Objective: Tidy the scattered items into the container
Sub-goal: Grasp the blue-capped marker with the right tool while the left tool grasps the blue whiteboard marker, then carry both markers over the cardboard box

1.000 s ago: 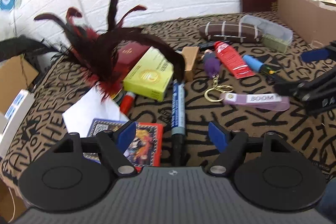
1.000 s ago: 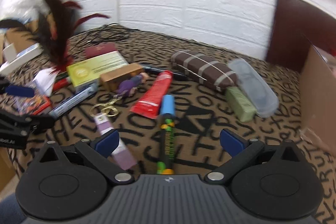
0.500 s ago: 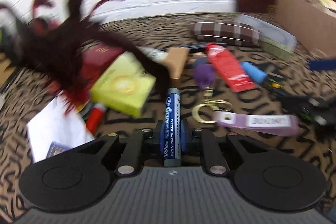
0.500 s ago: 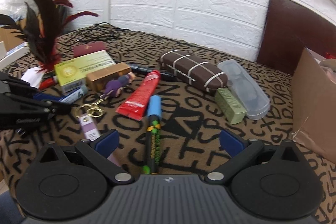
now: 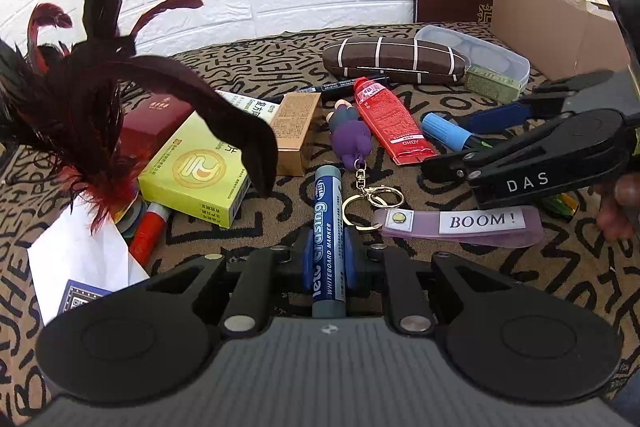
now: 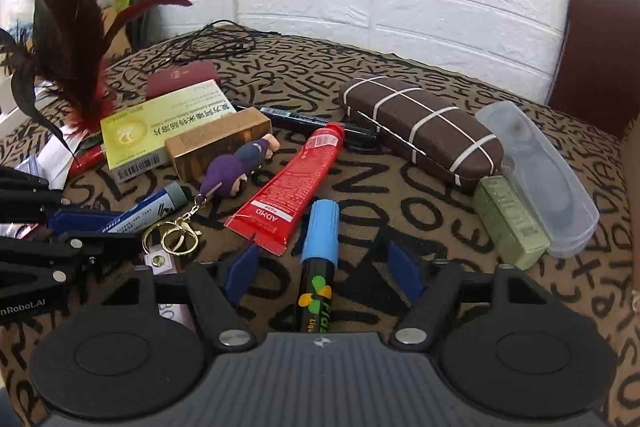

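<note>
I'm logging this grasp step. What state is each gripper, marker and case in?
Left gripper: shut on blue whiteboard marker.
Blue whiteboard marker: capped, clamped between the fingers.
Right gripper: open, straddling the blue-capped black liquid marker.
Blue-capped black liquid marker: capped, lying on the cloth.
Brown striped glasses case: closed.
Clear plastic glasses case: closed.

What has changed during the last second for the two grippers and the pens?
The left gripper closed on the whiteboard marker, which it only straddled before. The right gripper moved forward over the blue-capped pen, narrowing but still open. The red tube and the boxes stayed put.
</note>
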